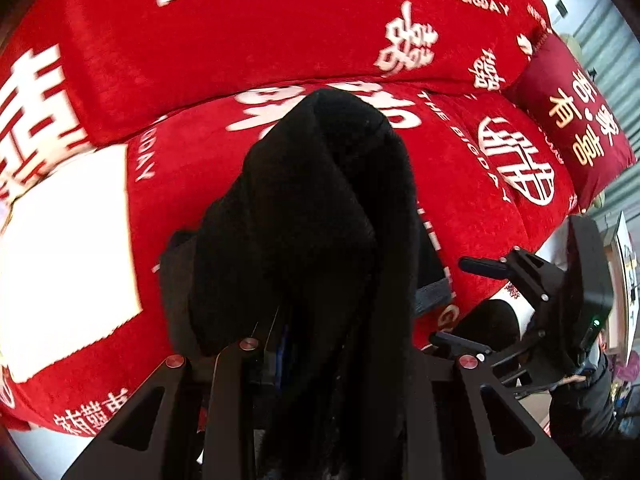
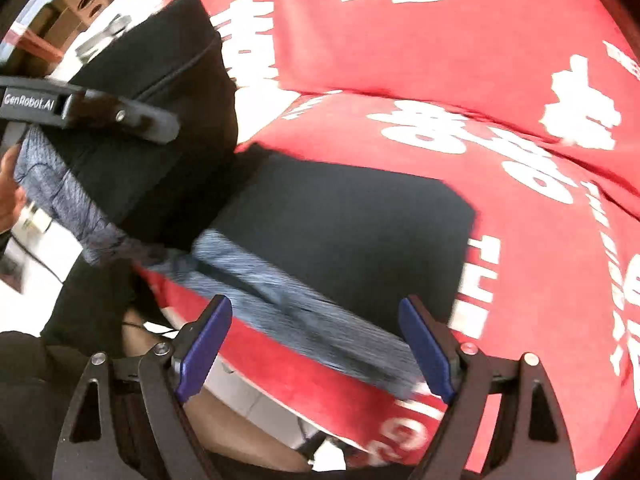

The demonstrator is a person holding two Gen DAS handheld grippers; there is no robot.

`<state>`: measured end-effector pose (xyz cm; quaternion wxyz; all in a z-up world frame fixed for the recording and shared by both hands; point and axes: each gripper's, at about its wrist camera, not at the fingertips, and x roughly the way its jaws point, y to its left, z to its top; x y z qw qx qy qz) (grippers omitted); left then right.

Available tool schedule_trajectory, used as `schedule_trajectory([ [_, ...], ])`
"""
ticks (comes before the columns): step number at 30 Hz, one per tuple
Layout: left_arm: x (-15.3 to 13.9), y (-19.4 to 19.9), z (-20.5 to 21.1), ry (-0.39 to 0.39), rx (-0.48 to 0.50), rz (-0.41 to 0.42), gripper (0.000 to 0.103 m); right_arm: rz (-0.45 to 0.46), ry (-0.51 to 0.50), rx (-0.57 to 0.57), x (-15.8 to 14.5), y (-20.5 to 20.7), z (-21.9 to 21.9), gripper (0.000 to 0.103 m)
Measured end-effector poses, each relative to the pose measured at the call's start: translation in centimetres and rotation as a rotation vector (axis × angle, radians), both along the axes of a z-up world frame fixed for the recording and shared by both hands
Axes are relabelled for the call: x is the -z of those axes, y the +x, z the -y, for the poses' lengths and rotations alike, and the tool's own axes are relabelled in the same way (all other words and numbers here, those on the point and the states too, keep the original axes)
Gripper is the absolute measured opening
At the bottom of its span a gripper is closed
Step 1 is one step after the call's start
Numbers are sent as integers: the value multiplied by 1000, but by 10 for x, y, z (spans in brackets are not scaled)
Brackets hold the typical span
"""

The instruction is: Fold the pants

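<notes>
Red plush sofa cover with white letters [image 2: 500,60] fills the background in both views. On it lie the black fleece pants with a grey waistband [image 2: 340,232], part flat on the seat and part lifted up. The left gripper [image 1: 320,344] is closed tight on a thick bunch of the black cloth, which hangs over its fingers (they are mostly hidden). The right gripper [image 2: 316,344] is wide open, holding nothing, its blue pads [image 2: 426,348] on each side of the grey band, just above it.
</notes>
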<state>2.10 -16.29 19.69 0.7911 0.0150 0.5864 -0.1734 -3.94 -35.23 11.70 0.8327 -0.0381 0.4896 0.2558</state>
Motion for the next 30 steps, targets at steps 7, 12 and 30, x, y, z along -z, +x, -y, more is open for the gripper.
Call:
schedule_trajectory([
  [7,44,36,84,88,45,-90,27,5,-33,84,12,-5,33,88],
  [12,101,53,114,191,35,-144,28,-14,-53,104,31,-9,36,88],
  [30,19,17,49,-14,21,34,69,-22,252,-32,24,14,21,92],
])
